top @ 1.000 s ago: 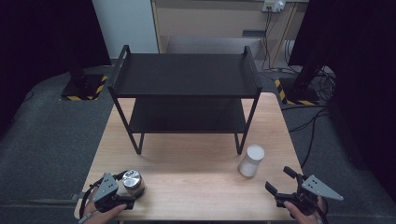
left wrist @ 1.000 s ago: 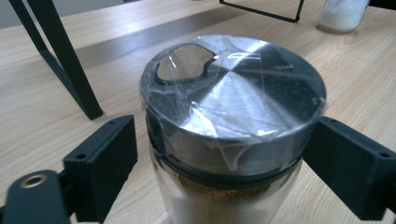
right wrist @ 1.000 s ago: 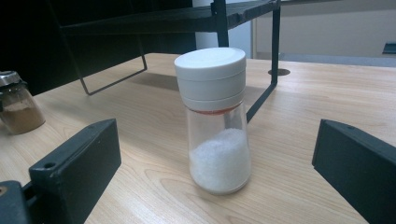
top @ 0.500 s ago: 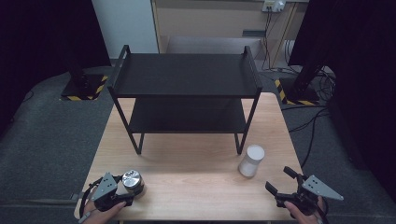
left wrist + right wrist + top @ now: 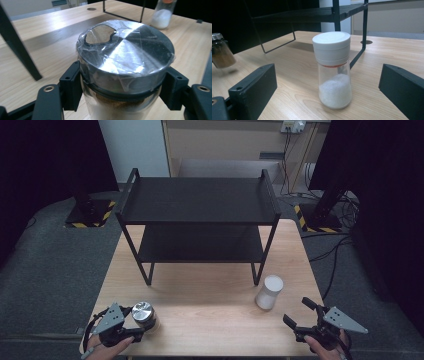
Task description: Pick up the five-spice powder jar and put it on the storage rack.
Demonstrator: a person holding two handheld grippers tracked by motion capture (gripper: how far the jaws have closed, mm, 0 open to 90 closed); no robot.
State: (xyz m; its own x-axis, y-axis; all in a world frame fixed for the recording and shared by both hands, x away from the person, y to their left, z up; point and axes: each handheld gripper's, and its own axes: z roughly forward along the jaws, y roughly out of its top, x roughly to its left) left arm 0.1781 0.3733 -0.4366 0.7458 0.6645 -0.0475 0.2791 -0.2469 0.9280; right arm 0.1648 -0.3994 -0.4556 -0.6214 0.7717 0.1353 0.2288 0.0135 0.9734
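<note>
Two jars on the desk [image 5: 210, 320], one per gripper. Left gripper [image 5: 131, 327] at the near-left corner, fingers [image 5: 71, 85] closed on the neck of the metal-lid spice jar [image 5: 143, 315], just under its film-wrapped cap; jar upright, brown powder inside, base hidden so cannot tell if lifted or resting. Right gripper [image 5: 300, 314] at the near-right corner, fingers [image 5: 254, 90] spread wide and empty. White-lid salt jar [image 5: 333, 68] upright straight ahead between them but beyond the tips, not touching; long axis vertical, so probably a straight forward push and then squeeze at the cap or neck. Two-tier black shelf rack [image 5: 200, 205] just behind, its front-right leg [image 5: 260, 265] near the salt jar; both tiers bare. Open desk in front of the rack, right edge close to the right gripper.
</note>
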